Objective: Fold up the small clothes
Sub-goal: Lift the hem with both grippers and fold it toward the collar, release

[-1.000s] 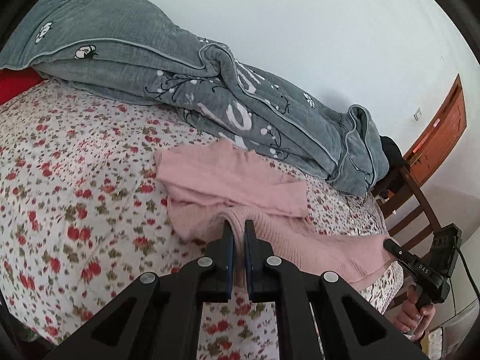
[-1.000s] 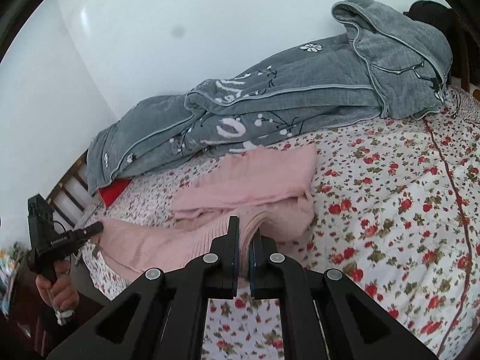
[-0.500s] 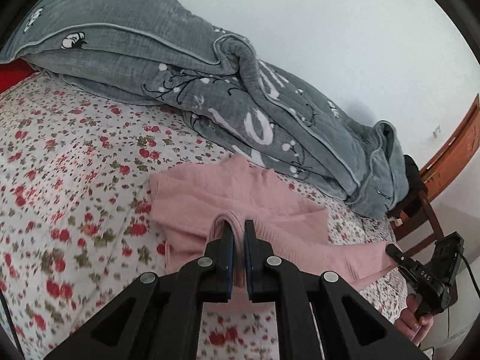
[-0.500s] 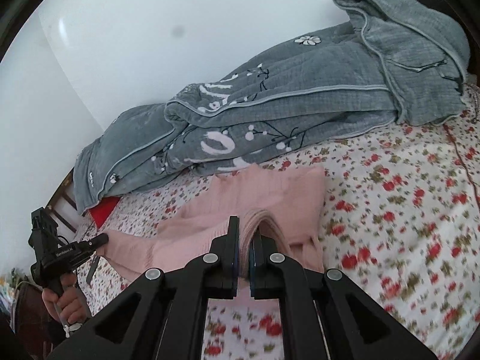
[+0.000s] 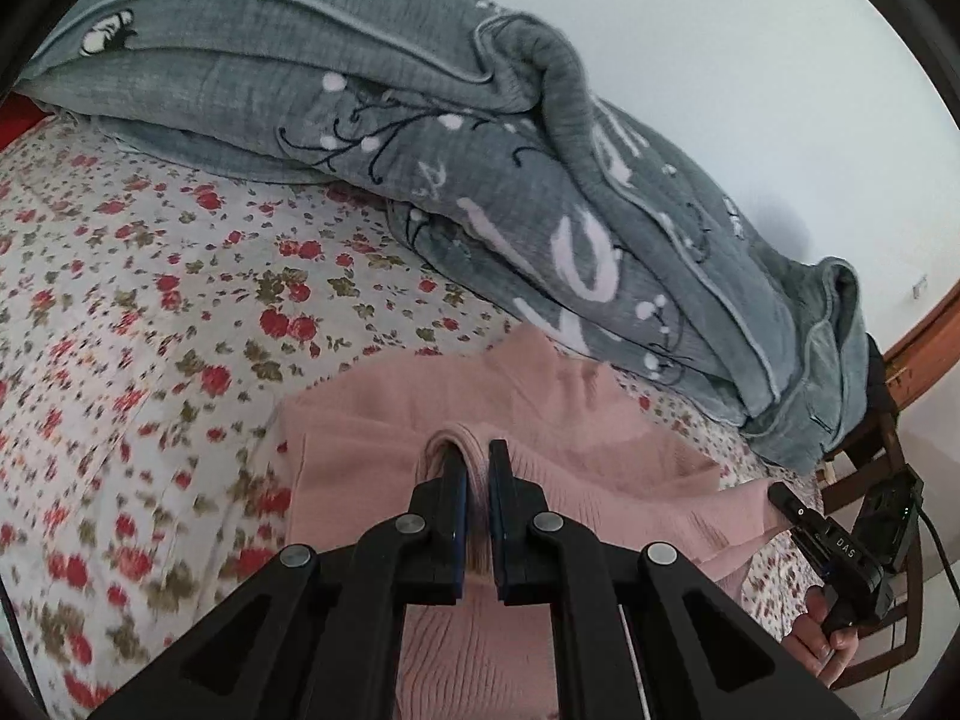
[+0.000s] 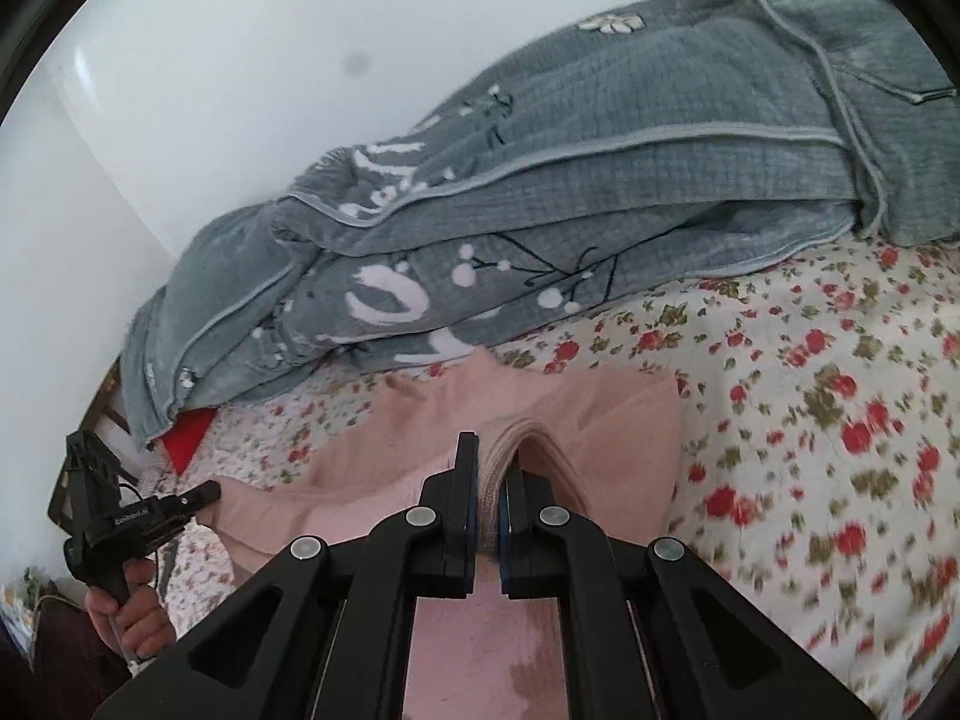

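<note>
Two grippers: left gripper (image 5: 477, 468) and right gripper (image 6: 491, 465) each pinch the pink sweater (image 5: 576, 420)
Writing: "DAS" on right gripper's side
Blurred: flowered sheet (image 6: 840, 450)

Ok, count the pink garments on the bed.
1. A single pink knit sweater lies on the floral sheet beside the grey quilt, pinched by the left tool and the right tool. Anything under the quilt is hidden.

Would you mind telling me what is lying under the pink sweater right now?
The pink sweater rests on the floral bedsheet, which shows all around it; its far tip reaches the grey quilt. Whatever lies directly beneath the sweater is covered.
</note>
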The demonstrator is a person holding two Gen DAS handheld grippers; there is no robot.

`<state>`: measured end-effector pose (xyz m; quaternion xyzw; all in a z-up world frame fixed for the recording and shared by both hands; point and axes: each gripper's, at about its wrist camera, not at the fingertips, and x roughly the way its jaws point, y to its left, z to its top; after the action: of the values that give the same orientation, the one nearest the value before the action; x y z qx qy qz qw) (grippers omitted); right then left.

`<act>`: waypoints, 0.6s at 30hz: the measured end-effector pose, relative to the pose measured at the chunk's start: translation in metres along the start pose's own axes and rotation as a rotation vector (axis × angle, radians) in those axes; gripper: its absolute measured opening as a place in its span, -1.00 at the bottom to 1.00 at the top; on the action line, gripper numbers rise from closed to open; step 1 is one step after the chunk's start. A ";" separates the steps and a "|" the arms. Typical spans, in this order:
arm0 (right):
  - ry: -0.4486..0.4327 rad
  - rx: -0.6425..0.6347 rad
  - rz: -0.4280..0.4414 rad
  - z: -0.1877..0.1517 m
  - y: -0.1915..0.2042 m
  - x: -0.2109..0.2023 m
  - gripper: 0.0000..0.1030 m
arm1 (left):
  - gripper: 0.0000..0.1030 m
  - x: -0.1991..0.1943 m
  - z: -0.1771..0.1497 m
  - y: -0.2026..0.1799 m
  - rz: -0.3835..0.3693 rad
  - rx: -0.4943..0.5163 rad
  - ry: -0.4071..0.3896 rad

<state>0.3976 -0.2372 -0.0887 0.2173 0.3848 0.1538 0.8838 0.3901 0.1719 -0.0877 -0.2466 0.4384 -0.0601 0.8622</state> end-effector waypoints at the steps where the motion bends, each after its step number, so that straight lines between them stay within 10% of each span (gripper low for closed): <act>1: 0.008 0.004 -0.002 0.003 -0.003 0.008 -0.90 | -0.86 0.010 0.005 0.001 0.009 0.001 0.011; 13: 0.146 0.060 -0.021 0.033 -0.037 0.100 -0.67 | -0.83 0.086 0.027 0.024 0.034 -0.070 0.144; 18: 0.104 0.090 0.006 0.042 -0.041 0.094 -0.37 | -0.30 0.087 0.033 0.026 0.045 -0.072 0.134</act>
<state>0.4956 -0.2425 -0.1414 0.2498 0.4359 0.1503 0.8515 0.4659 0.1789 -0.1473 -0.2629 0.5024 -0.0413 0.8227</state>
